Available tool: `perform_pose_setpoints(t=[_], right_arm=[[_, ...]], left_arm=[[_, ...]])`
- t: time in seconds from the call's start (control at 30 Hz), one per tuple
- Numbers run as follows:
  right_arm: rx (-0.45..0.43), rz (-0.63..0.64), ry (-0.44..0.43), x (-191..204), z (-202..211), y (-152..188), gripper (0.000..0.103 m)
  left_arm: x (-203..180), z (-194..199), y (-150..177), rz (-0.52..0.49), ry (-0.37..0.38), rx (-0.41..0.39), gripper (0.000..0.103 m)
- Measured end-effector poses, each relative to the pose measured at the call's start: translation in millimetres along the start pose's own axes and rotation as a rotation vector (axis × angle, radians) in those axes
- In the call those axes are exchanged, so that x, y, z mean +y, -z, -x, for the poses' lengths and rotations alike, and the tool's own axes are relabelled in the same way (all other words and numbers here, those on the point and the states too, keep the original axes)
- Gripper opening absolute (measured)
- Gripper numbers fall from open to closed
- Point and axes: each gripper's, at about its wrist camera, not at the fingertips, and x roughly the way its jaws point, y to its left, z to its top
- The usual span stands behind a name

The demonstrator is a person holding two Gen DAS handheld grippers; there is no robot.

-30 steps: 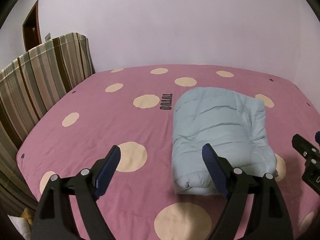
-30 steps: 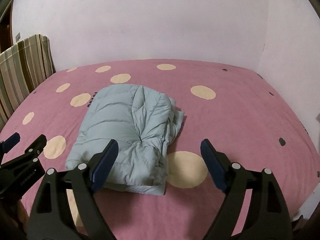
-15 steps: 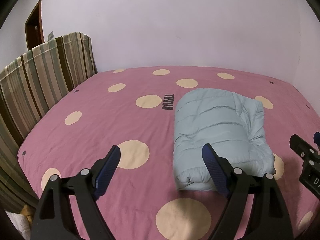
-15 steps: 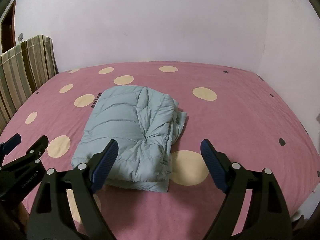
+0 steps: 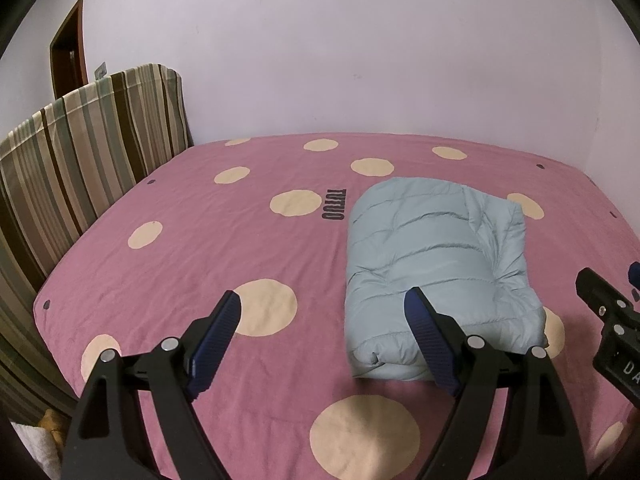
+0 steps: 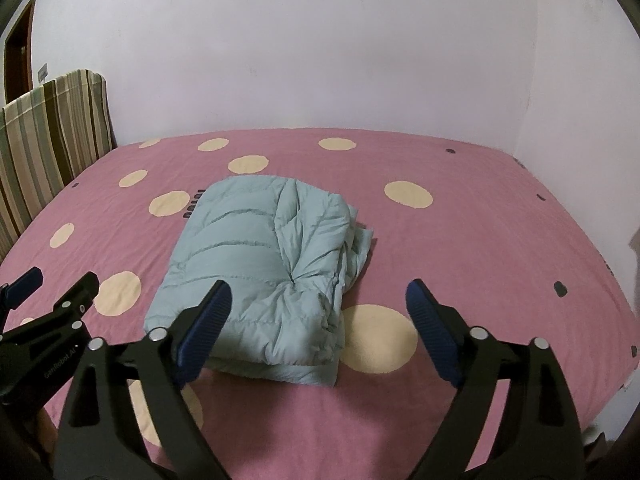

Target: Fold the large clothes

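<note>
Both grippers are hanging above the near edge of the bed (image 5: 192,240), pointing forward and a little downward across it. The left gripper (image 5: 322,320) is holding its fingers (image 5: 218,334) spread wide, released, with nothing between them; its right finger is lying in line with the near left corner of the jacket (image 5: 434,264), but I cannot tell whether it is touching the fabric or hovering over it. The right gripper (image 6: 318,312) is doing the same: fingers (image 6: 432,330) parted and empty, its left finger crossing in front of the jacket's (image 6: 264,268) near edge, its right finger over bare pink sheet beside a cream dot.

The two grippers are sitting side by side, near each other. The right one is showing at the far right edge of the left wrist view (image 5: 612,332), and the left one is poking in at the lower left of the right wrist view (image 6: 44,320).

The jacket, pale blue and quilted, is lying folded into a thick rectangular bundle on the bed, toward the near side and roughly in the middle of the sheet's width. Its rounded fold is facing the grippers, and looser layers are bunching along its right side. Black lettering (image 5: 334,205) on the sheet is sitting just beside its far left corner.

A striped headboard (image 5: 80,152) is standing along the bed's left side, with a plain wall (image 5: 360,48) behind.
</note>
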Motion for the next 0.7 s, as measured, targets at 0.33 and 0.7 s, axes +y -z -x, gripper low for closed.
perform_pose_setpoints(t=[0.33,0.7], right_arm=[[-0.017,0.018,0.013,1.8,3.9,-1.1,0.092],[-0.023,0.013,0.014,1.1,5.9,-2.1,0.092]], left_arm=[[-1.0,3.3,0.3,0.0,0.009,-0.007,0.083],[-1.7,10.8,0.7,0.003,0.015,-0.023,0.083]])
